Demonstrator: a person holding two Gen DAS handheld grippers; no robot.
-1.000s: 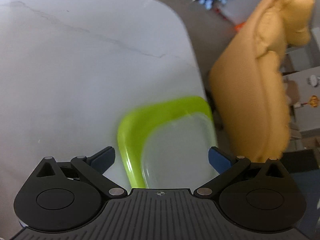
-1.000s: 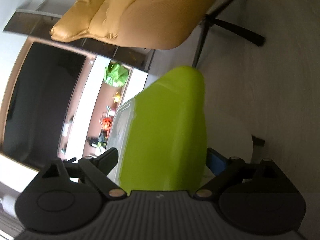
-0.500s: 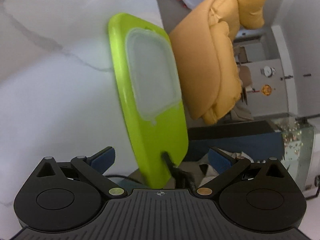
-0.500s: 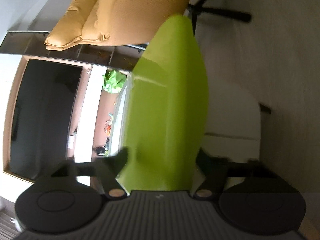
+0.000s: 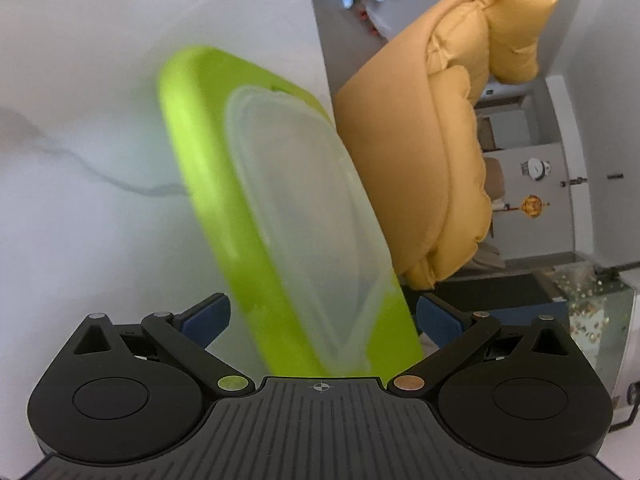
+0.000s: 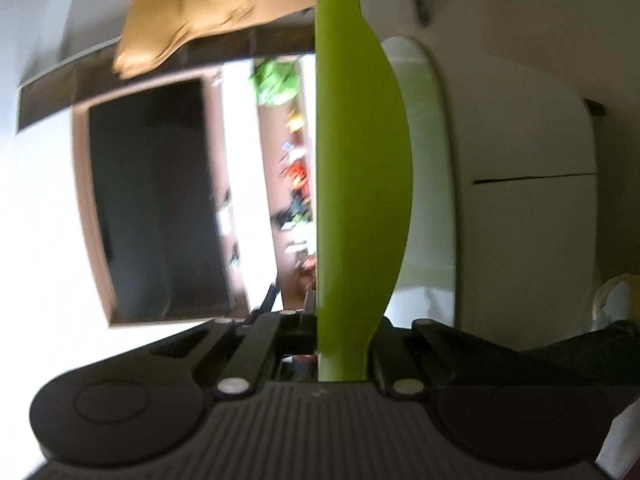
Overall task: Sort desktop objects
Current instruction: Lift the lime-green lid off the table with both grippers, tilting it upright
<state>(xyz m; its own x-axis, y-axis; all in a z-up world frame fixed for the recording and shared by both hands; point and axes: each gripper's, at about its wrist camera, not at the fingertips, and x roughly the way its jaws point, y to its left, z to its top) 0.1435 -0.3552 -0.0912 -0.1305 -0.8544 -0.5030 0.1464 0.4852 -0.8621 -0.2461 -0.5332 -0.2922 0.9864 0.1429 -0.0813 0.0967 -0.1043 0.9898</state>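
A lime-green plastic lid (image 5: 224, 184) with a clear centre panel (image 5: 304, 216) is held up off the white marble table (image 5: 80, 100), tilted on edge. My left gripper (image 5: 322, 316) is open, its blue pads on either side of the lid's near end without touching it. In the right wrist view the lid (image 6: 360, 152) shows edge-on, and my right gripper (image 6: 340, 344) is shut on its near edge.
A tan padded chair (image 5: 432, 152) stands just past the table's right edge. A dark framed screen (image 6: 156, 200) and a white rounded cabinet (image 6: 516, 120) show behind the lid in the right wrist view. A glass tank (image 5: 592, 312) sits low on the right.
My right gripper has closed on the lid's edge and turned, so the lid now shows edge-on. The lid has swung closer to my left gripper, between its open fingers.
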